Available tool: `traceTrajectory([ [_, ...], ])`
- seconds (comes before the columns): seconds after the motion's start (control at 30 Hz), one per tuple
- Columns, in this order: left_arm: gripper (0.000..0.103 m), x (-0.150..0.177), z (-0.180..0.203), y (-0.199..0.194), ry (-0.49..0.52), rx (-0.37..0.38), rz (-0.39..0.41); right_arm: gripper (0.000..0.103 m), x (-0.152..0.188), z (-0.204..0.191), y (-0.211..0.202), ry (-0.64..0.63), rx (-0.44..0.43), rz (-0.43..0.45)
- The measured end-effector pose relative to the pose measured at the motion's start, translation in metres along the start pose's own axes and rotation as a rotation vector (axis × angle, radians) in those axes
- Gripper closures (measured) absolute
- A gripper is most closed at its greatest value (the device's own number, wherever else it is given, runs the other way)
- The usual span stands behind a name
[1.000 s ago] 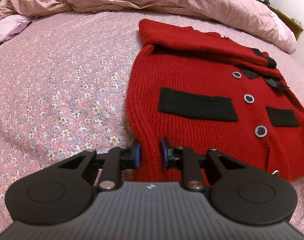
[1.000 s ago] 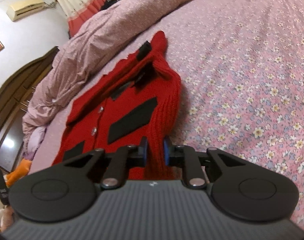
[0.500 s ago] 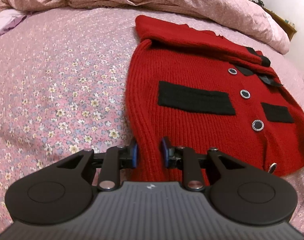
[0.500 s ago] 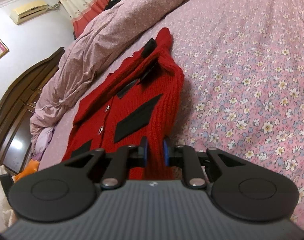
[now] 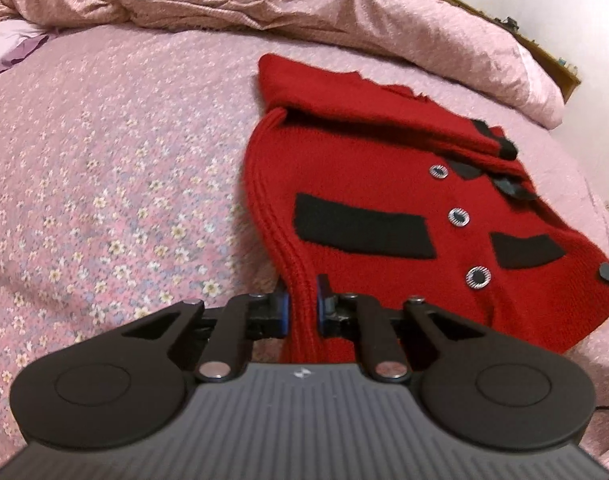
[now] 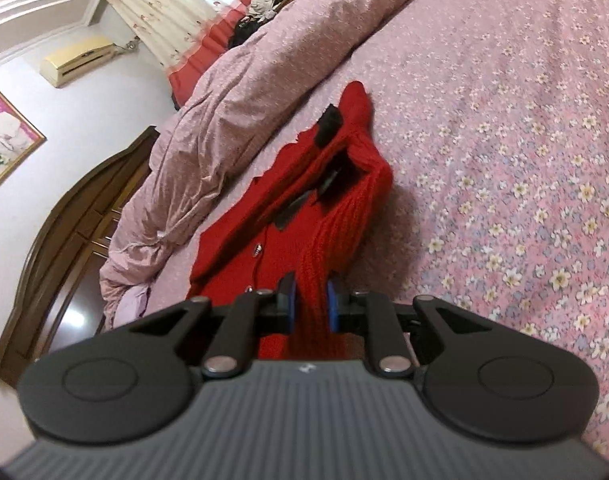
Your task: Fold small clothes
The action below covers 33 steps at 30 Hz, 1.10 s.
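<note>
Both tools are clamped on the hem of the red cardigan (image 5: 384, 208), the left tool (image 5: 302, 306) at one corner, the right tool (image 6: 311, 300) at the other, with the rest spread on the bed (image 5: 104, 160). The fold is likely starting; next, carry the hem evenly toward the collar.

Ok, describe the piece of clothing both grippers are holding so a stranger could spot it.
On the pink floral bedspread, below the rumpled quilt, lies a red knitted cardigan. It alone is bright red, with black pocket bands and round buttons down the front.
</note>
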<state>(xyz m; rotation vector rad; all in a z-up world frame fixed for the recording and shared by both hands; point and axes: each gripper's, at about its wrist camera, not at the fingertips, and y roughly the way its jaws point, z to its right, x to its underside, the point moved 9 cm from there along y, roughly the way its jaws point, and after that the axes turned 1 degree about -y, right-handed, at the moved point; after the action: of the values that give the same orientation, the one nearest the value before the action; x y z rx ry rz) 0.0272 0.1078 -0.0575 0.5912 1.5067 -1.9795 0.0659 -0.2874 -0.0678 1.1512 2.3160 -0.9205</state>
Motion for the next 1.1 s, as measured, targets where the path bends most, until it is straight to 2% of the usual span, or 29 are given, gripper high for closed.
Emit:
traceTrajectory([
  [0.17,0.09,-0.016,0.002,-0.009,-0.031,0.04,0.037,0.085,-0.012,-0.005,0.0,-0.004,-0.028,0.012],
  [0.37,0.09,-0.045,-0.007,-0.021,-0.118,0.105,0.077,0.085,-0.033,-0.016,0.001,-0.013,-0.064,0.027],
  [0.67,0.09,-0.086,-0.001,-0.028,-0.162,0.17,0.111,0.085,-0.067,-0.034,0.006,-0.044,-0.114,0.054],
  [0.77,0.09,-0.105,0.001,-0.03,-0.172,0.175,0.128,0.087,-0.08,-0.04,0.008,-0.055,-0.128,0.072],
  [0.83,0.09,-0.117,0.003,-0.028,-0.18,0.181,0.136,0.095,-0.091,-0.046,0.008,-0.071,-0.147,0.101],
  [0.87,0.09,-0.124,0.006,-0.027,-0.18,0.187,0.139,0.095,-0.096,-0.048,0.007,-0.073,-0.153,0.11],
  [0.97,0.09,-0.135,0.015,-0.022,-0.169,0.194,0.132,0.095,-0.107,-0.052,0.007,-0.109,-0.129,0.12],
  [1.1,0.09,-0.129,0.022,-0.013,-0.124,0.162,0.12,0.092,-0.098,-0.042,0.011,-0.18,-0.032,0.049],
])
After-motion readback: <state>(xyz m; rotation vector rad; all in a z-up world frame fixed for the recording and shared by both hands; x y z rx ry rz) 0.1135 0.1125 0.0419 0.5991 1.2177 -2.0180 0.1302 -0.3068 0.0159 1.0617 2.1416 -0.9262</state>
